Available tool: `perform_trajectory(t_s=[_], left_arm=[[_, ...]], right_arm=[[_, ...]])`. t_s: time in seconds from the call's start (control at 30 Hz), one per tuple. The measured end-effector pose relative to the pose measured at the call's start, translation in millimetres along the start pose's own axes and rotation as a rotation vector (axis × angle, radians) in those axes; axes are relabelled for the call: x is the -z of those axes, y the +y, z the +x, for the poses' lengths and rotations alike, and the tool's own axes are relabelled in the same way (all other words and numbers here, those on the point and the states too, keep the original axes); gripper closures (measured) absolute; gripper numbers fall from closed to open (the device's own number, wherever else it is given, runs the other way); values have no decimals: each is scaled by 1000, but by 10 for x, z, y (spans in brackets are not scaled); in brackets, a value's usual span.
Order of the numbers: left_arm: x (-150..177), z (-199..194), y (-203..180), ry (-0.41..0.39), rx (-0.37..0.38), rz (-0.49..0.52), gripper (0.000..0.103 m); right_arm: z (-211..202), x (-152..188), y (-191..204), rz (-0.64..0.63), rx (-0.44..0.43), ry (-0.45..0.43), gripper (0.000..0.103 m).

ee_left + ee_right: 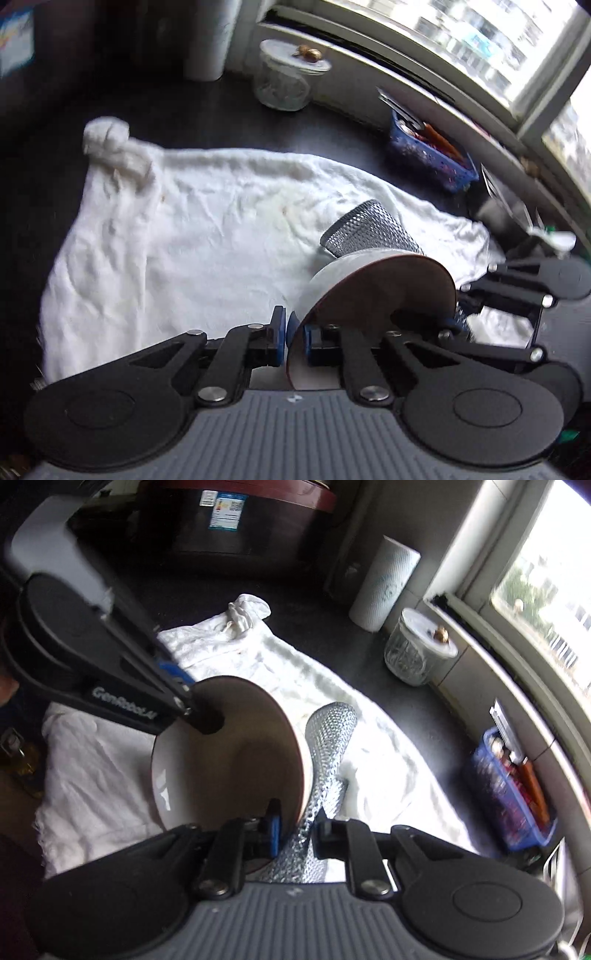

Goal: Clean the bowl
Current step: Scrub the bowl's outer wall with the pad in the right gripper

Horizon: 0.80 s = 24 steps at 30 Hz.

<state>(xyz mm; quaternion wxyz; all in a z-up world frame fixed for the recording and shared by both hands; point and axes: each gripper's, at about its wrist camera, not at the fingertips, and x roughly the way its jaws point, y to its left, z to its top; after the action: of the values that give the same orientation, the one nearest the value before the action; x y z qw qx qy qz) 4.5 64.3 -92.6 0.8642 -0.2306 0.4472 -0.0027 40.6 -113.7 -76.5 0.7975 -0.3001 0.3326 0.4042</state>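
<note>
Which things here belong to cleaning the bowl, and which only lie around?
For the job: bowl; silver scrubbing cloth; left hand-held gripper; right hand-held gripper.

Lying about: white towel; glass jar; paper towel roll; blue basket.

Counter passage: open white towel (192,236) across the middle; back edge blocked by paper towel roll (384,583), lidded glass jar (417,650) and blue basket (509,794) along the window ledge; near right occupied by raised bowl (229,753) and silver scouring cloth (328,746).
</note>
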Motion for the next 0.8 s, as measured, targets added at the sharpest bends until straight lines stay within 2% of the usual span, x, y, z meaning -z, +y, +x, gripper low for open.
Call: perform_trajectory(t_s=[0.17,0.3,0.43,0.53,0.67,0.73,0.8], left_arm=[[129,72,468,18,123,-432,89],[322,154,699,40,201,-683,88],[484,244,813,60,264,-864,88],[495,286,803,85,280,-908,88],[437,297,677,109,264,-821,89],[348,281,571,123,227,-690,89],[227,228,393,126,152,-482,88]], right_arm=[[-2,24,13,60,-48,-3,82],[8,45,17,132,-85,-5,81],[9,51,11,169,-97,-5,80],[8,45,-5,189,-94,-1,80],[-1,39,-11,172,-48,-2,82],[21,47,-14,156,-33,9,84],[43,59,-5,136,-24,15,85]])
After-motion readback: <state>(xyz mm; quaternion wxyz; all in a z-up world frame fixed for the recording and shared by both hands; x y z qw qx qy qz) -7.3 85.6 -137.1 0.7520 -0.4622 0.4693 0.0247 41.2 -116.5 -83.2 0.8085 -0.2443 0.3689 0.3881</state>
